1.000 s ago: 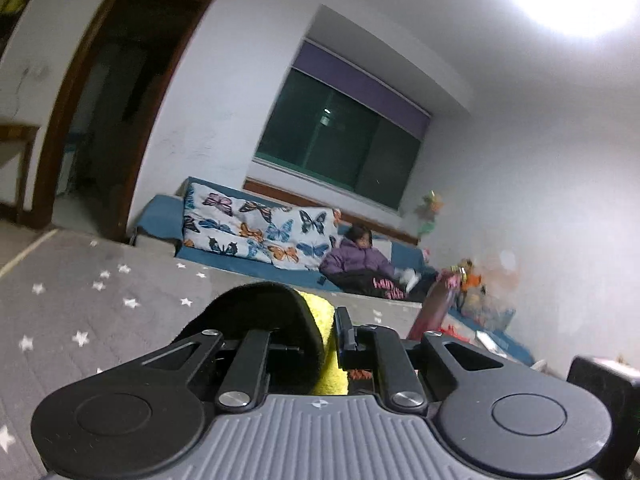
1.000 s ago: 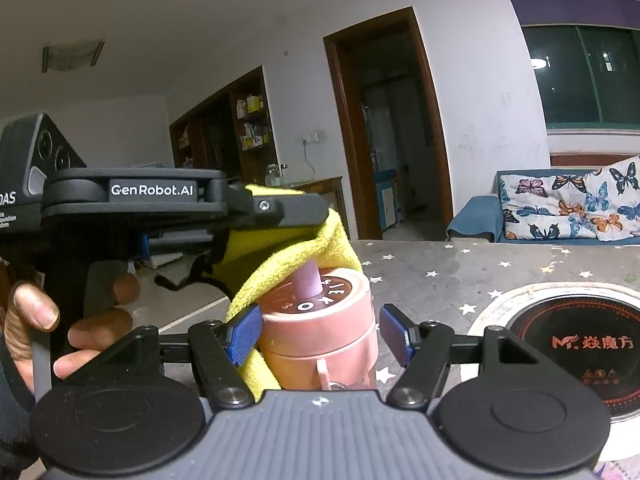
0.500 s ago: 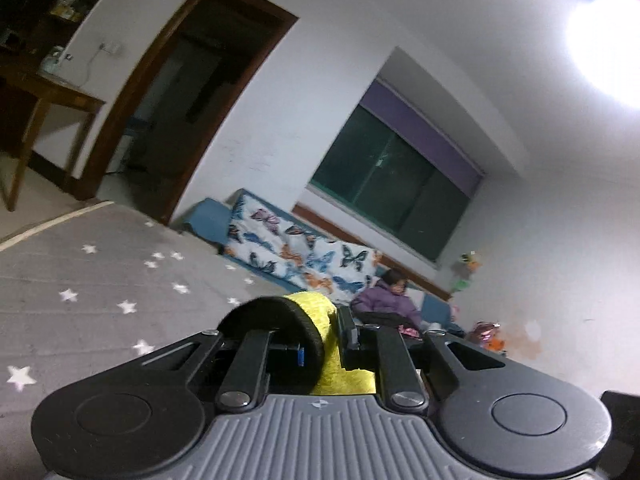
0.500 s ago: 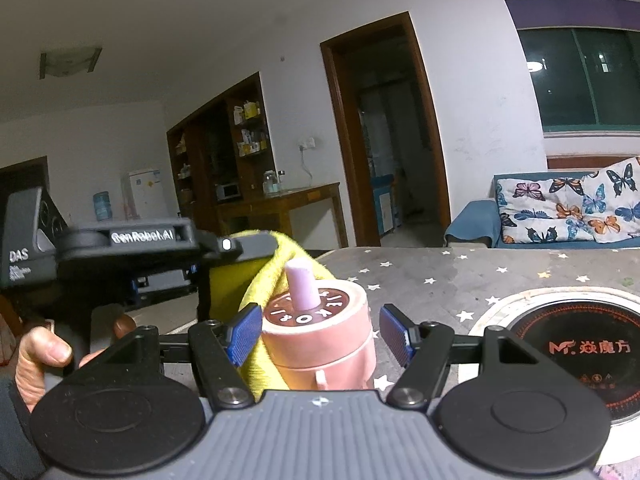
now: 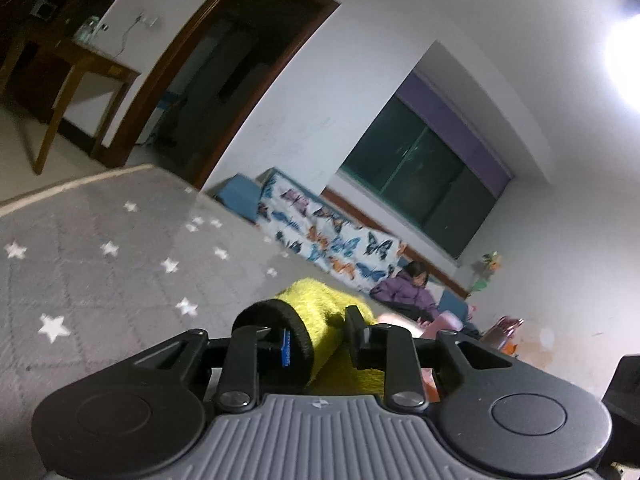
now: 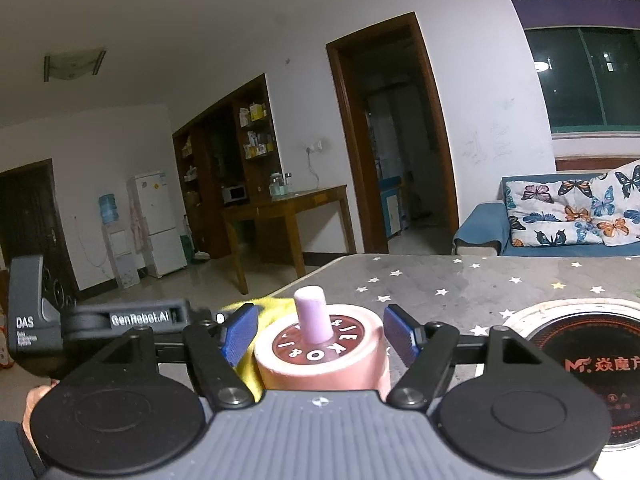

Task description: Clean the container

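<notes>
Viewing the left wrist: the left tongs (image 5: 320, 340) are opening, yellow cloth (image 5: 320, 308) between them, low centre.

Right wrist view: the right tongs (image 6: 318, 334) are opening around the upright pink container (image 6: 320, 364), pads clear of its sides, cloth at its left.

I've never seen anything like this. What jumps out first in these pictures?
A pink container with a lilac knob sits between the right gripper's blue pads, whose jaws are opening. A yellow cloth lies between the left gripper's opening jaws. Behind them, a star-patterned grey tablecloth and a butterfly-print sofa cover.
</notes>
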The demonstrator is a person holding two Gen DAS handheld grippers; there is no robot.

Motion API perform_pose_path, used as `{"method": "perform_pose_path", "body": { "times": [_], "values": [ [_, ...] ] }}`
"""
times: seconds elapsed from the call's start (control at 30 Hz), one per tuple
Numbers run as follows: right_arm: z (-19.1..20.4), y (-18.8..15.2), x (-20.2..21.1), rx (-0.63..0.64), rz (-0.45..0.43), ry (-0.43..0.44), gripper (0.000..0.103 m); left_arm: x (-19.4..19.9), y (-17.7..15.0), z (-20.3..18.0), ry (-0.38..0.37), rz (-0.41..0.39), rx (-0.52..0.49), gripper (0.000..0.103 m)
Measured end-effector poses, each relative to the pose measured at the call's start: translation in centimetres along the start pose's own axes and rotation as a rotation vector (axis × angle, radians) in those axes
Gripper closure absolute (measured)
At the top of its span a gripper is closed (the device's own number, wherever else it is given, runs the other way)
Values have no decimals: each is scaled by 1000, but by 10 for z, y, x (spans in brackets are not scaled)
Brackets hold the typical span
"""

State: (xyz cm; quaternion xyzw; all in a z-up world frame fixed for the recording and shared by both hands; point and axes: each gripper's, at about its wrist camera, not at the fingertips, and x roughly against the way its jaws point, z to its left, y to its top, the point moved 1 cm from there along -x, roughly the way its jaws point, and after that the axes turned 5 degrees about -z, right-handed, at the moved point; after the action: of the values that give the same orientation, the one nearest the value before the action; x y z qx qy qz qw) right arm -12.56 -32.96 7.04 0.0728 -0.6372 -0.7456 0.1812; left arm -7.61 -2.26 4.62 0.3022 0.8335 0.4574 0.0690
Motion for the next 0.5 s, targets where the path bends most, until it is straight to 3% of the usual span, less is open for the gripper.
{"method": "perform_pose_path", "body": {
  "times": [0.5],
  "values": [
    [-2,-3,-8,5,21,-8,30,-24,-42,5,79,167,-60,75]
  ]
}}
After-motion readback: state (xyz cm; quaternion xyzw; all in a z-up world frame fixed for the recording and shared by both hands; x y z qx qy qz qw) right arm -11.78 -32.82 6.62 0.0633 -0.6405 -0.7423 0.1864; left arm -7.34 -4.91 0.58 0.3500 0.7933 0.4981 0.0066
